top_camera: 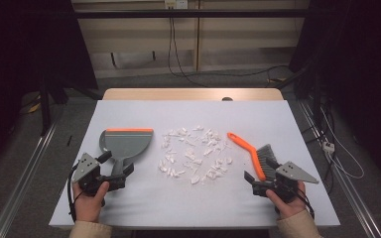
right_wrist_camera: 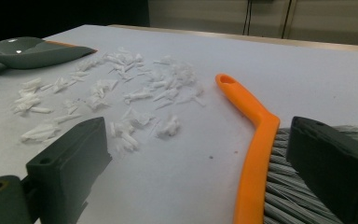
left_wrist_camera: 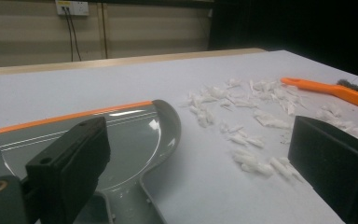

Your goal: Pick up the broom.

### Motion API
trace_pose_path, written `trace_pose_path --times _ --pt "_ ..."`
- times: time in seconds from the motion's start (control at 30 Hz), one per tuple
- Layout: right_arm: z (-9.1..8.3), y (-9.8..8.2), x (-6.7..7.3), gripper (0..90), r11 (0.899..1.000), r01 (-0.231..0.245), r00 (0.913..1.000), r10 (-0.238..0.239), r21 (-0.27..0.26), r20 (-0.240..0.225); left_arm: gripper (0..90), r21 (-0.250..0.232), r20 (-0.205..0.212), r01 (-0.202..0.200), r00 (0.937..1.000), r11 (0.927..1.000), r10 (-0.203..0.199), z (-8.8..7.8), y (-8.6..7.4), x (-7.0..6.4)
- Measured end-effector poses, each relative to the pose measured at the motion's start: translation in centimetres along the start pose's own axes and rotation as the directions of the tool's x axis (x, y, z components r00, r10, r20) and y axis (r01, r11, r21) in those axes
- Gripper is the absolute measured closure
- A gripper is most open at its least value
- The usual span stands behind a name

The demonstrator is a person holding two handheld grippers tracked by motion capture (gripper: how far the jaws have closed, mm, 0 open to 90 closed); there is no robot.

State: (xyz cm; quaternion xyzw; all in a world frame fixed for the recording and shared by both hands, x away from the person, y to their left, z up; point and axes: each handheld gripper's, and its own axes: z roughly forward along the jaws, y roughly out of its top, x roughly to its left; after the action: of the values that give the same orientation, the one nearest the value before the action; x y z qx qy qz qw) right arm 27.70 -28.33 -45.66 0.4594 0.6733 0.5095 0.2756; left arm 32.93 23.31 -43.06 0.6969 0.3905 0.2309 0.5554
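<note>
A grey dustpan with an orange lip lies left of a scatter of white paper scraps. Its handle runs back between the jaws of my left gripper, which stands open around it without pinching. In the left gripper view the dustpan sits low between the wide-apart jaws of that gripper, with the scraps to the right. An orange-handled brush with grey bristles lies right of the scraps. My right gripper is open, and the brush lies between its jaws.
Everything rests on a white board over a wooden table. Its edges are close behind both hands. Metal rails run along the floor on either side, and cables trail at the right. The far half of the board is bare.
</note>
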Motion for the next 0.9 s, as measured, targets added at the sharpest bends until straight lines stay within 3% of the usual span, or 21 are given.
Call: trace_pose_path --times 0.3,0.37,0.43,0.57,0.63,0.67,0.7,0.83,0.9 --pt "0.3 0.4 0.0 6.0 1.0 0.021 0.9997 -0.021 0.007 0.012 5.2 -0.011 0.016 -0.003 0.9999 0.9999 0.003 0.1 0.1 -0.3" --pt "0.3 0.7 -0.2 9.9 0.999 0.036 0.9993 -0.036 0.016 0.004 5.2 -0.013 0.018 -0.002 0.9998 0.9999 0.002 0.0 0.1 -0.4" --pt "0.5 1.2 -0.5 8.4 0.998 0.059 0.998 -0.059 0.024 0.021 5.2 -0.013 0.018 -0.004 0.9998 0.9999 0.004 0.0 0.1 -0.4" --pt "1.0 2.0 -1.4 8.3 0.997 0.058 0.9975 -0.059 0.043 0.039 5.2 -0.026 0.019 0.009 0.9998 0.9996 -0.009 -0.1 0.1 -0.5" --pt "1.3 2.2 -1.6 8.0 0.996 0.063 0.9968 -0.066 0.065 0.044 5.2 -0.026 0.021 0.006 0.9998 0.9996 -0.006 -0.1 0.1 -0.5" --pt "1.6 2.7 -1.8 8.1 0.991 0.099 0.9927 -0.105 0.094 0.06 5.2 -0.028 0.022 0.007 0.9997 0.9996 -0.007 -0.1 0.1 -0.5" --pt "1.9 3.0 -2.0 8.9 0.989 0.104 0.9924 -0.11 0.103 0.055 5.2 -0.023 0.022 0.003 0.9997 0.9997 -0.002 -0.1 0.1 -0.5" --pt "3.4 4.3 -3.2 3.6 0.986 0.085 0.9934 -0.095 0.141 0.064 5.2 -0.031 0.015 0.007 0.9999 0.9995 -0.007 -0.4 0.1 -0.5" --pt "4.6 5.0 -4.0 1.6 0.979 0.059 0.9932 -0.078 0.195 0.087 5.2 -0.046 0.013 0.022 0.9997 0.9987 -0.022 -0.5 0.1 -0.5"
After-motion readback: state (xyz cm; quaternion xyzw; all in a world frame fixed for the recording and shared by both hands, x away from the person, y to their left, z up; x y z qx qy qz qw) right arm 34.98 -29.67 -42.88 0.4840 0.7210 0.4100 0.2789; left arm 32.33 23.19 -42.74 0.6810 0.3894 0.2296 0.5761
